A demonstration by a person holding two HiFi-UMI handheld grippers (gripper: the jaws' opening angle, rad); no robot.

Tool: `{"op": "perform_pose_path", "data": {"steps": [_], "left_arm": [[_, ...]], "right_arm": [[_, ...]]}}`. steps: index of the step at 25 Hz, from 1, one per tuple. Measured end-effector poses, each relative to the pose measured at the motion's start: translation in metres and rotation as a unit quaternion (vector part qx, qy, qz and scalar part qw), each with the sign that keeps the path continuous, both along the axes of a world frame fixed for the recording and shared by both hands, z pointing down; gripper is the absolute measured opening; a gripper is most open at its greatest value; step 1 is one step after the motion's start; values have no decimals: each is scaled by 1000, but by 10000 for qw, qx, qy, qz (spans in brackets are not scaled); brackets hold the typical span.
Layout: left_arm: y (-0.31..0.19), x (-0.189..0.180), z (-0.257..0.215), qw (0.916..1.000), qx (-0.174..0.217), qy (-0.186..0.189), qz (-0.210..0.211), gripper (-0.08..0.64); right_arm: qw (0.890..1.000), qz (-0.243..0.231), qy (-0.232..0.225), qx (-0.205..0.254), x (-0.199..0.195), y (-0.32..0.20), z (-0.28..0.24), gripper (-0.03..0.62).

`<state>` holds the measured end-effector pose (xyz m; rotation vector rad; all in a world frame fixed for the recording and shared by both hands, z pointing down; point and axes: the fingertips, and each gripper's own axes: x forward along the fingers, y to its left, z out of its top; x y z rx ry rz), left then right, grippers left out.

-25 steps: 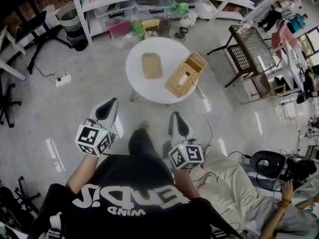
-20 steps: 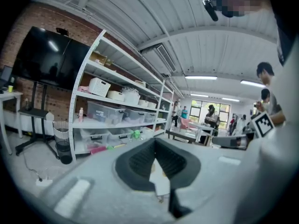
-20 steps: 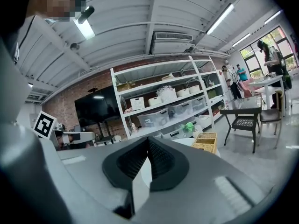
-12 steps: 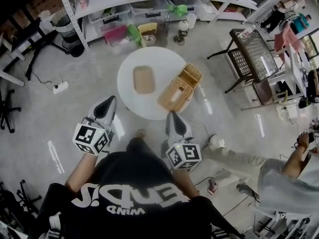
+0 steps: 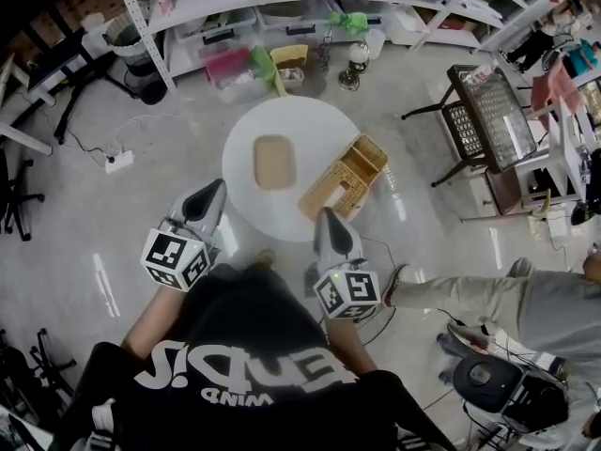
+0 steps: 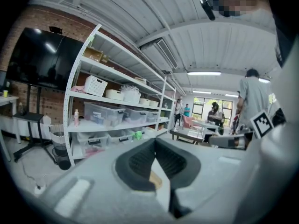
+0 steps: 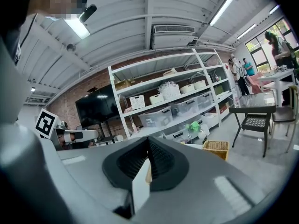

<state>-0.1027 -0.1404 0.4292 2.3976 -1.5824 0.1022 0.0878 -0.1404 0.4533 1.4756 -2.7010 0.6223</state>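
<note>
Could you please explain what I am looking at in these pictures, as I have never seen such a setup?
A person stands with a hand-held two-jaw gripper in each hand: the left gripper and the right gripper; the marker cubes belong to them. The head view looks down from the person's head; each gripper view looks along that gripper's jaws. Ahead stands a round white table bearing a tan tray and a wicker basket. Both grippers have their jaws together and hold nothing.

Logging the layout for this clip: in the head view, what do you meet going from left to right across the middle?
left tool → tan tray → wicker basket → black-framed table
</note>
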Motion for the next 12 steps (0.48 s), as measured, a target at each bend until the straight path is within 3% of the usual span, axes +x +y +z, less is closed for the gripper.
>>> {"op": "perform_pose_path", "data": {"steps": [12], "left_arm": [[-37,-13,-3,9988,-154,60,463,2]], "right_arm": [[9987,512,11,22,-11,-20,-8,0]]}}
